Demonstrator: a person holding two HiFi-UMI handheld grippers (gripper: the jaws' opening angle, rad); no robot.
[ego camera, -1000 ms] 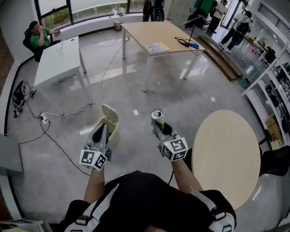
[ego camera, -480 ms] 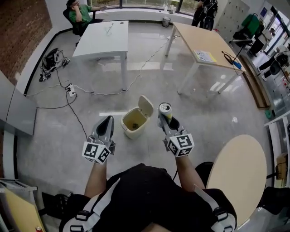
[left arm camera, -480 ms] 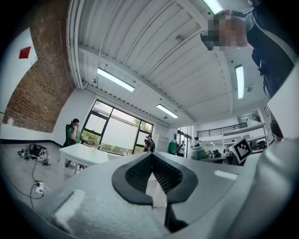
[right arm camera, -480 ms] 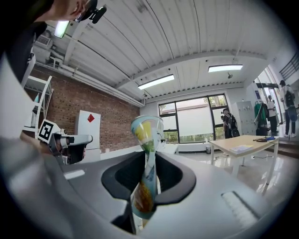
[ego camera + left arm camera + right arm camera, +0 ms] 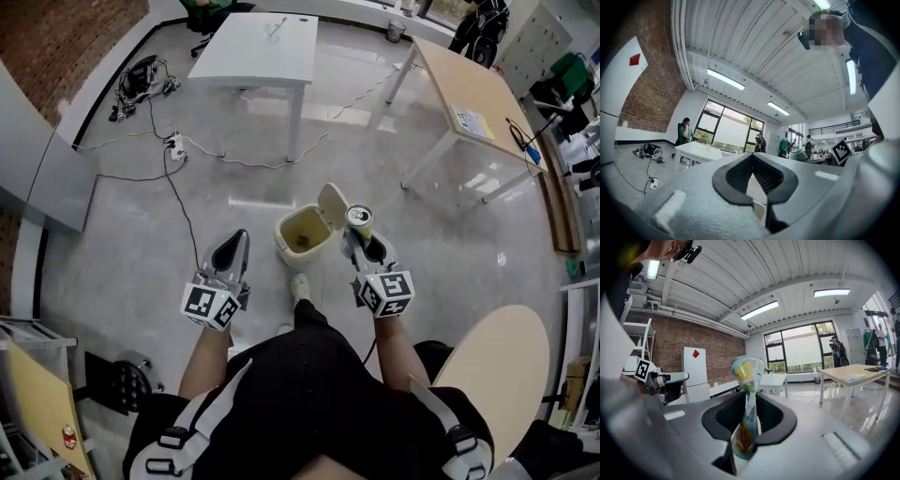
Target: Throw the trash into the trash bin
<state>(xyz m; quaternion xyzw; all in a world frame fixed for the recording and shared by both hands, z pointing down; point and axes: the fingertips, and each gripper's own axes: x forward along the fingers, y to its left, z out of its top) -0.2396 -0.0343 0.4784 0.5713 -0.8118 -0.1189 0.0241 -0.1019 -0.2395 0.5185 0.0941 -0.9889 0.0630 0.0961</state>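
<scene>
Can [image 5: 359,217], the trash to be thrown, stands upright in the right gripper [image 5: 364,246], whose fingers [image 5: 780,420] are closed part-way and pinch its dented middle. A second ago the trash bin [image 5: 302,234] lay ahead of the left gripper [image 5: 232,251], half hidden behind it and well to the left of the can. Now the bin sits on the floor [image 5: 141,244] between the two grippers with its lid [image 5: 332,203] tipped open. The can is just beside the bin's right rim, next to the lid but not yet over the opening. The person's shoe [image 5: 300,286] is just short of the bin. The left gripper hangs to the bin's left, its fingers closed together on nothing. The approach looks nearly done: what remains is a short shift of the can leftward over the bin's mouth, then opening the fingers so it drops in. Released where it is now, it could strike the lid or rim.
</scene>
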